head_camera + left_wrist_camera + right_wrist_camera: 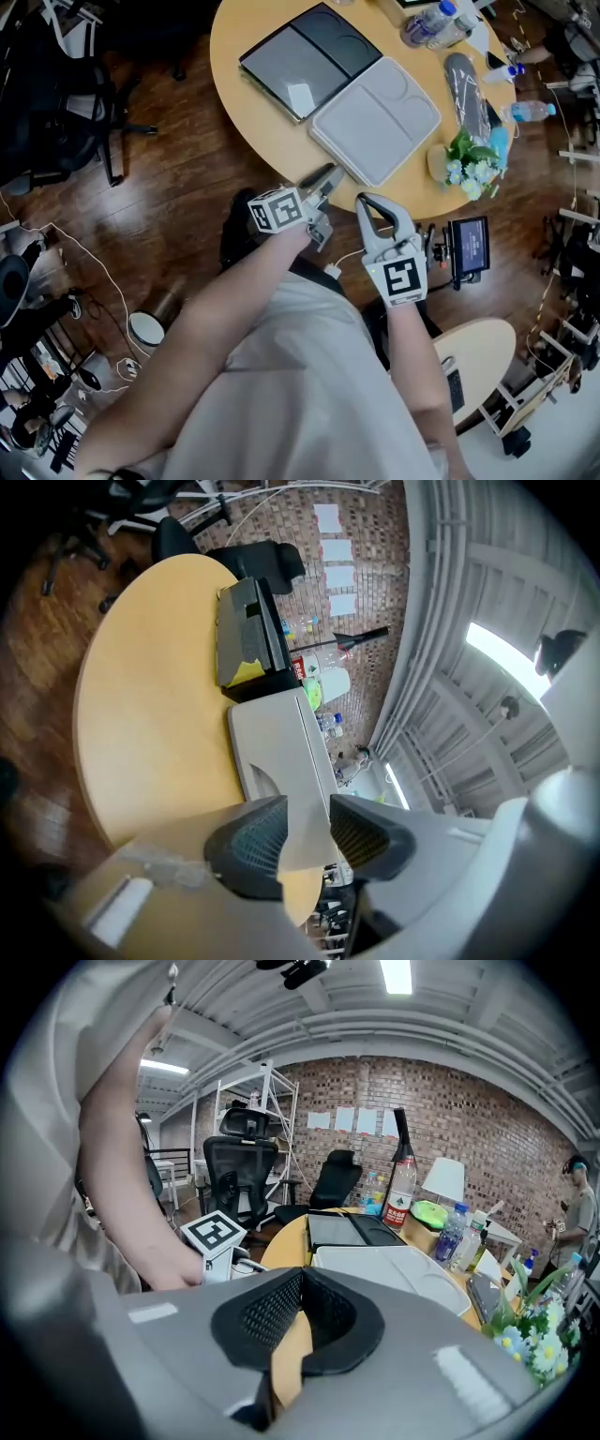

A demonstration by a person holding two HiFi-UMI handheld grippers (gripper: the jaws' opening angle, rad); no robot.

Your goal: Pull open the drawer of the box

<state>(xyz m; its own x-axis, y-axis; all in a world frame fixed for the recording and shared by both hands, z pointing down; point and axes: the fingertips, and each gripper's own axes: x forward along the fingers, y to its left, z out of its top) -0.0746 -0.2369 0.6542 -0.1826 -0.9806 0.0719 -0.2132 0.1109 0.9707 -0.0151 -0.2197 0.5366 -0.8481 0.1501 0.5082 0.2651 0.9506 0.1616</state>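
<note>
The left gripper (326, 178) sits at the near edge of the table (251, 112), pointing roughly level across it. Its fingers (253, 841) stand apart and press on nothing. In the left gripper view the near end of the grey box (281, 752) shows in the gap between them, but no view tells whether that end is really between the pads or just beyond their tips.

From those fingers the grey box lies straight ahead, touching or almost so. Its long axis runs away from the tips, and the dark box (246, 639) sits past its far end. A curved recess (262, 782) marks its top just beyond the left finger. This is probably where the drawer is meant to be caught, though the drawer front itself cannot be made out. The grey box looks like the task's thing, since the open fingers are lined up on it. No drawer looks pulled out yet.

The right gripper (367, 201) hangs off the table edge, tilted downward. Its fingers (272, 1316) are closed tip to tip around nothing. From them the grey box lies ahead and apart.

The left gripper is clearly the nearer one. The pull likely depends on it catching the near end and drawing back along the box's length.
</note>
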